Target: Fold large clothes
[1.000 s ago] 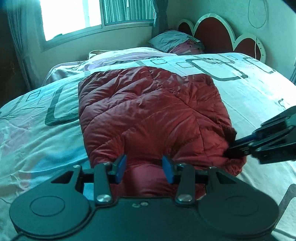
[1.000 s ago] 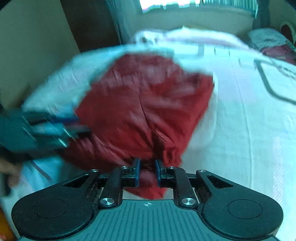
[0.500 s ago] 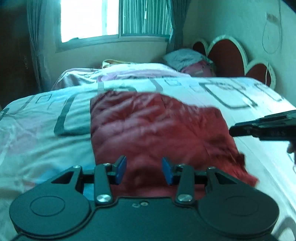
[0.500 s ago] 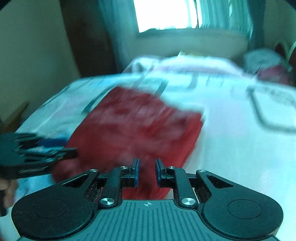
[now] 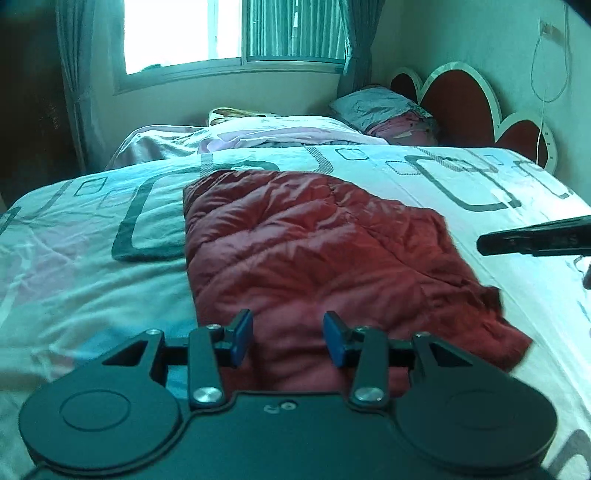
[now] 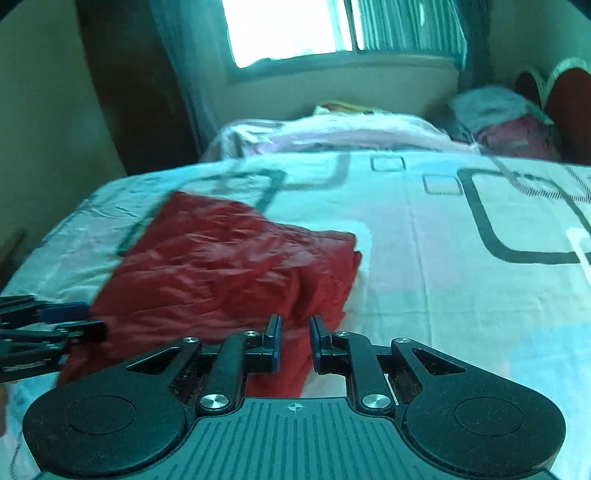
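Observation:
A dark red puffy jacket lies folded in a rough rectangle on the bed; it also shows in the right wrist view. My left gripper is open and empty, held just above the jacket's near edge. My right gripper is open with a narrow gap, empty, above the jacket's near right corner. The right gripper's tip also shows at the right edge of the left wrist view, clear of the jacket. The left gripper shows at the left of the right wrist view.
The bed has a white sheet with grey square patterns. A pink and purple blanket and pillows lie at the far end by the red headboard. A window is behind.
The right gripper has let go of the jacket's corner, opened slightly and pulled back. Both grippers have drawn away and up from the jacket, which now lies flat.

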{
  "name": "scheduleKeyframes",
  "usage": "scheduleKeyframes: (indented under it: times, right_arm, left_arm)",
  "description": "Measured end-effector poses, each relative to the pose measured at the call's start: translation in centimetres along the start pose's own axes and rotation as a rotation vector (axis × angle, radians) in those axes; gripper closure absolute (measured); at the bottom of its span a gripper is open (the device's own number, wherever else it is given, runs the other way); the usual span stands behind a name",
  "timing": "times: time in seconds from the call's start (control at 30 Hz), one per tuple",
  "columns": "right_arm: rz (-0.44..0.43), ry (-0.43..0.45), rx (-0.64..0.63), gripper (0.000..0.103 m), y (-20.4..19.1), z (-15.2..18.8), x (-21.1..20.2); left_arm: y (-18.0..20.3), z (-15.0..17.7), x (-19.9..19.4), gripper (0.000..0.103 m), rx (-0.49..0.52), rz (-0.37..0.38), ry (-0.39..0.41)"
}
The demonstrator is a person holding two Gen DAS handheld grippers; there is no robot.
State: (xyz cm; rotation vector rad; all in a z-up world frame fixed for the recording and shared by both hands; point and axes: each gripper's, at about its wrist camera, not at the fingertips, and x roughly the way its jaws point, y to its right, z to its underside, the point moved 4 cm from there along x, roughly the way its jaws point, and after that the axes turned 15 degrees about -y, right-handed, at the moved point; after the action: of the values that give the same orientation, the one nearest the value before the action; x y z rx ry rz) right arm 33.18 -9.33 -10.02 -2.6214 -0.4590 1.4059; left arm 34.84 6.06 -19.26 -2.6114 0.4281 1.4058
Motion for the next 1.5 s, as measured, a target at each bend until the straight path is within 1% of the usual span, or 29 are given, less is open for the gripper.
scheduleKeyframes:
  times: [0.13, 0.23, 0.33, 0.57, 0.63, 0.67, 0.7, 0.73, 0.77, 0.8, 0.83, 0.87, 0.93, 1.0, 1.07, 1.17, 1.3, 1.5]
  right_arm:
    - [0.005, 0.020, -0.041, 0.087, -2.3, 2.7, -3.7]
    - [0.015, 0.024, -0.060, 0.087, -3.7, 5.7, -6.2]
    - [0.005, 0.031, -0.049, 0.087, -4.8, 8.5, -8.8]
    - [0.019, 0.047, -0.038, 0.087, -7.2, 15.3, -14.9]
    - [0.009, 0.054, -0.031, 0.087, -7.8, 17.2, -16.6]
    - [0.006, 0.060, -0.030, 0.087, -8.1, 17.9, -17.3]
    - [0.005, 0.064, -0.026, 0.087, -8.4, 18.8, -18.0]
    - [0.005, 0.066, -0.023, 0.086, -8.5, 19.3, -18.6]
    - [0.010, 0.074, -0.020, 0.084, -8.7, 19.9, -19.1]
    - [0.043, 0.087, -0.006, 0.040, -8.8, 20.6, -19.7]
    - [0.087, 0.111, 0.007, 0.004, -8.9, 21.2, -20.4]
    - [0.111, 0.141, -0.005, 0.001, -9.0, 21.7, -20.9]
    - [0.111, 0.134, -0.020, 0.000, -9.3, 22.4, -21.5]
    - [0.138, 0.145, 0.006, 0.000, -9.3, 23.0, -22.3]
    - [0.151, 0.158, 0.017, 0.000, -9.6, 23.3, -23.3]
    - [0.192, 0.161, 0.015, 0.000, -10.4, 23.4, -24.3]
    - [0.187, 0.203, 0.011, 0.000, -11.0, 24.5, -26.2]
    - [0.200, 0.212, 0.014, 0.000, -11.3, 25.1, -27.5]
  left_arm:
    - [1.4, 2.2, -2.6, 0.062, -0.015, -0.003, 0.018]
    - [2.5, 4.3, -5.1, 0.062, -0.040, 0.002, 0.035]
    - [3.8, 6.4, -7.7, 0.062, -0.063, -0.012, 0.043]
    - [6.9, 12.0, -14.3, 0.062, -0.119, -0.033, 0.077]
    - [7.7, 13.6, -16.2, 0.057, -0.138, -0.028, 0.095]
    - [8.2, 14.2, -17.0, 0.049, -0.139, -0.029, 0.107]
    - [8.8, 14.9, -17.9, 0.029, -0.138, -0.045, 0.127]
    - [9.3, 15.5, -18.7, 0.015, -0.143, -0.066, 0.167]
    - [9.8, 16.0, -19.4, 0.002, -0.147, -0.094, 0.212]
    - [10.4, 16.3, -20.0, 0.000, -0.147, -0.132, 0.238]
    - [10.9, 16.4, -20.2, 0.000, -0.139, -0.140, 0.232]
    - [11.3, 16.6, -20.6, 0.000, -0.130, -0.133, 0.222]
    - [12.2, 16.9, -21.6, 0.000, -0.134, -0.147, 0.218]
    - [13.1, 17.1, -22.6, 0.000, -0.121, -0.138, 0.207]
    - [13.8, 17.3, -23.6, 0.000, -0.105, -0.122, 0.218]
    - [14.5, 17.8, -24.7, 0.000, -0.105, -0.125, 0.230]
    - [14.8, 18.5, -25.6, 0.000, -0.123, -0.129, 0.241]
    - [14.5, 18.8, -26.3, 0.000, -0.140, -0.128, 0.255]
